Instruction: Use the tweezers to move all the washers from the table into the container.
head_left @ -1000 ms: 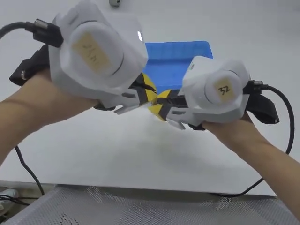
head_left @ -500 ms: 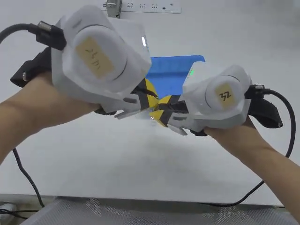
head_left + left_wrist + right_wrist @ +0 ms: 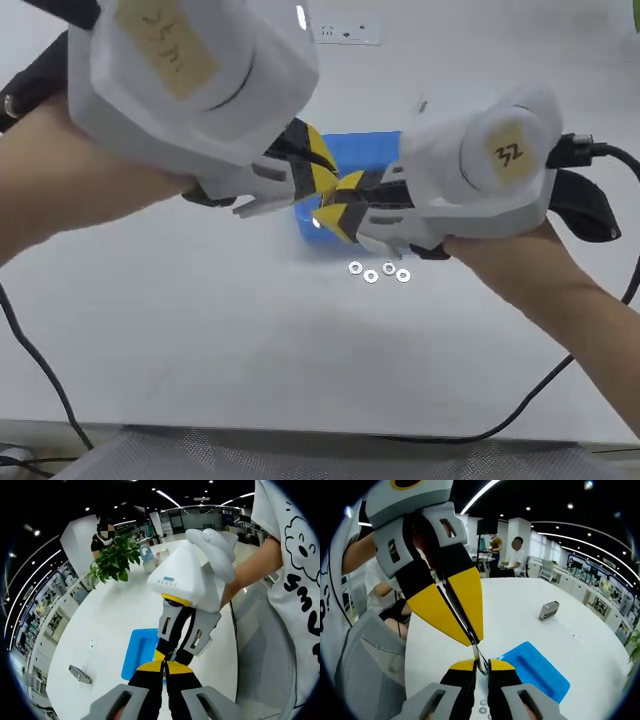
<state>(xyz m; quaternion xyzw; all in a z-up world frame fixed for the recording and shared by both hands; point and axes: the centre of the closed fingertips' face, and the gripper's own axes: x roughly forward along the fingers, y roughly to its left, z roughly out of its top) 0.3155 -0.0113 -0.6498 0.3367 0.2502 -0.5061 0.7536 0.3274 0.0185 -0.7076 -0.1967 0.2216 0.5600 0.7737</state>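
Note:
My two grippers meet tip to tip above the white table (image 3: 200, 320). The left gripper (image 3: 322, 185) comes in from the upper left, and its yellow jaws are shut. The right gripper (image 3: 328, 215) comes from the right, also shut. In the right gripper view, thin metal tweezers (image 3: 476, 652) run from the left gripper's (image 3: 472, 639) closed jaws into my right gripper (image 3: 480, 667). Both clamp them. Several small washers (image 3: 378, 271) lie on the table just below the right gripper. The blue container (image 3: 362, 152) sits behind the jaws, partly hidden.
A wall socket strip (image 3: 346, 32) lies at the table's far edge. A small grey box (image 3: 549, 610) stands further along the table. A mesh chair (image 3: 300, 462) is at the near edge. A plant (image 3: 115, 560) and people are in the background.
The head camera has tilted, so the washers below the right gripper have come into sight. Both grippers sit higher and closer in the picture, still joined tip to tip.

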